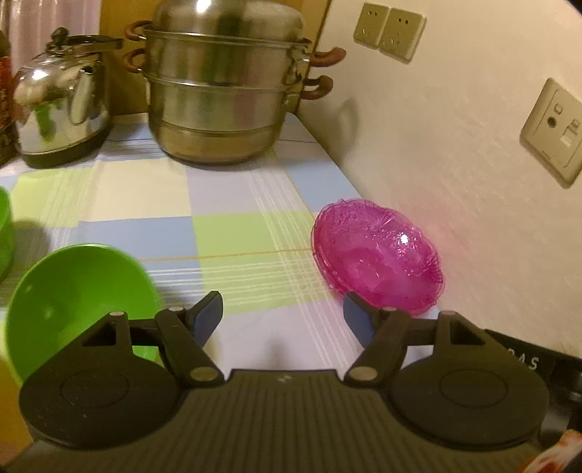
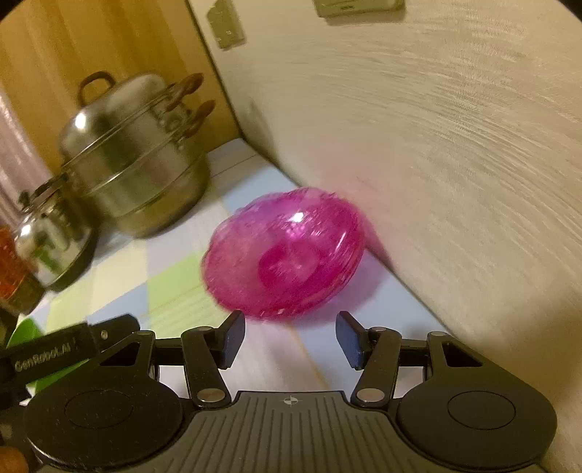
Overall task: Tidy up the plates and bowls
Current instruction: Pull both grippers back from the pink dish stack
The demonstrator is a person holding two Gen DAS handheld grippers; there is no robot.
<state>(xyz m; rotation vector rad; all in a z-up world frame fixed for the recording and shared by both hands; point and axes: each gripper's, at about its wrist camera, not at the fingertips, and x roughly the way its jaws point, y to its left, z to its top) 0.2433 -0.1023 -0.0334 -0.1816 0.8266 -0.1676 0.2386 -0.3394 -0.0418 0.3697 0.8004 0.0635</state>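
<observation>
A stack of pink see-through plates (image 1: 378, 258) lies on the checked tablecloth (image 1: 232, 203) by the wall; it also shows in the right wrist view (image 2: 283, 254), blurred. A green bowl (image 1: 76, 294) sits at the lower left, beside my left gripper's left finger. Part of a second green bowl (image 1: 4, 233) shows at the left edge. My left gripper (image 1: 283, 320) is open and empty, over the cloth between bowl and plates. My right gripper (image 2: 289, 338) is open and empty, just short of the pink plates.
A tall steel steamer pot (image 1: 222, 83) and a shiny kettle (image 1: 62, 105) stand at the back of the table. The white wall (image 1: 454, 145) with sockets (image 1: 389, 31) runs along the table's right edge. The other gripper's body (image 2: 54, 351) shows at the lower left.
</observation>
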